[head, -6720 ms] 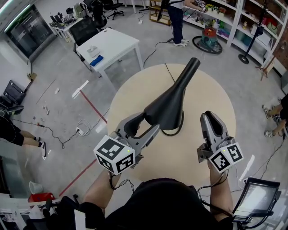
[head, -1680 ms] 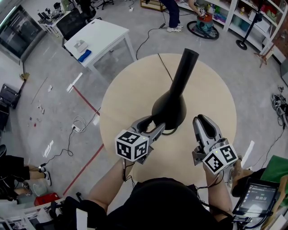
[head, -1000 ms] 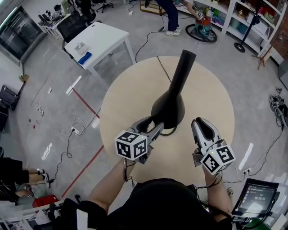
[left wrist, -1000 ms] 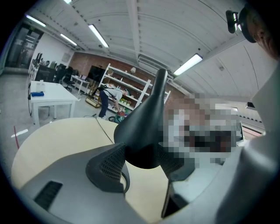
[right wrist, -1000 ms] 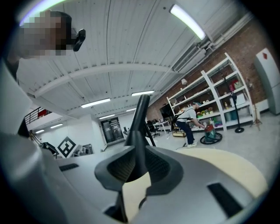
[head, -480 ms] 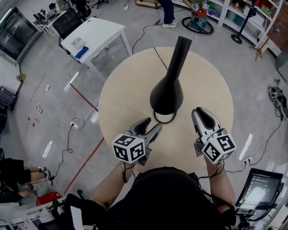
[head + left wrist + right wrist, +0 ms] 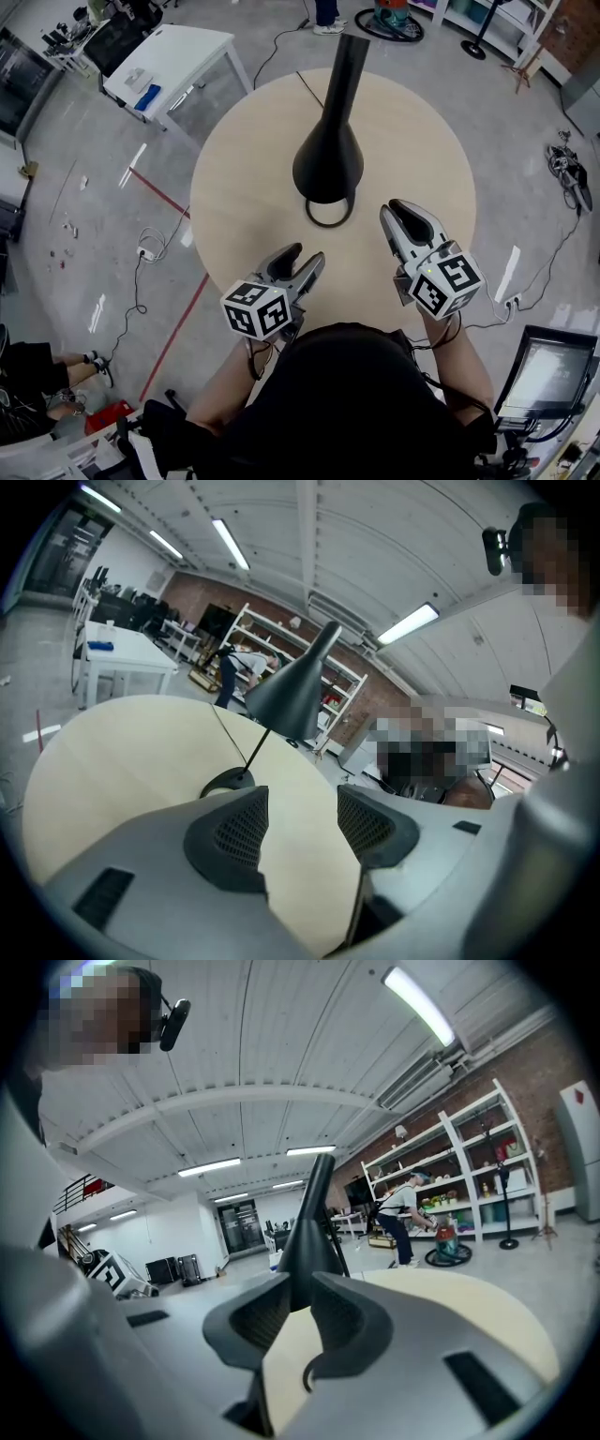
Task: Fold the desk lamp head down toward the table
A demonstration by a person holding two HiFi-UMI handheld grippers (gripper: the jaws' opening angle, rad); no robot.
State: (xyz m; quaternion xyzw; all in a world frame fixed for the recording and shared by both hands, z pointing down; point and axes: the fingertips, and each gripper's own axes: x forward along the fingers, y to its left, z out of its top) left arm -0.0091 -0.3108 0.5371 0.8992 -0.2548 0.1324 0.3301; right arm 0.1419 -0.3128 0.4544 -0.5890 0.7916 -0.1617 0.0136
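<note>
The black desk lamp (image 7: 328, 159) is seen near the middle of the round desk (image 7: 427, 141), touched by neither gripper. The left gripper (image 7: 302, 259) is held with jaws apart and empty. The right gripper (image 7: 401, 208) is parted only narrowly — nothing is clamped.

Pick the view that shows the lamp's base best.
The head view: most of the base ring shows from above. The left gripper view shows only part of it beyond a claw; in the right gripper view the claws cover it.
</note>
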